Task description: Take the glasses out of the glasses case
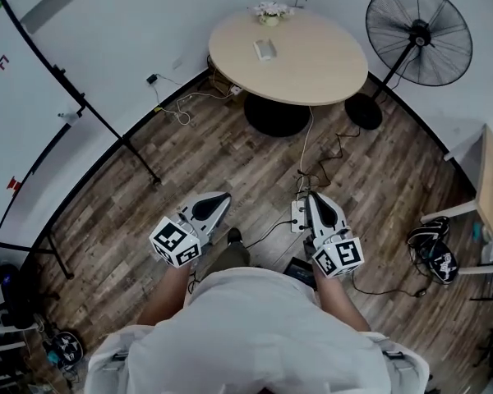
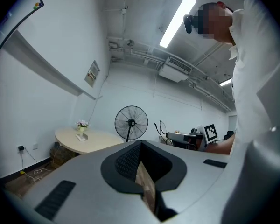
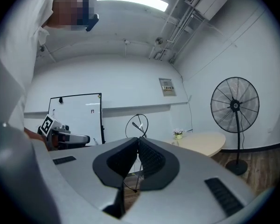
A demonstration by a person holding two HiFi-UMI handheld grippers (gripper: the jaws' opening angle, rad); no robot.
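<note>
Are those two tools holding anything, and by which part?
Nothing. The left tool and right tool are both shut and empty; the glasses case lies apart on the round table.

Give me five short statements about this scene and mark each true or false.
1. The left gripper and right gripper are both shut and empty. True.
2. The pale case lies on the floor. False: it lies on the round table.
3. The fan stands on the floor beside the table. True.
4. The right gripper touches the table. False: both grippers are held well short of it, near the person.
5. A small flower pot stands on the table. True.
</note>
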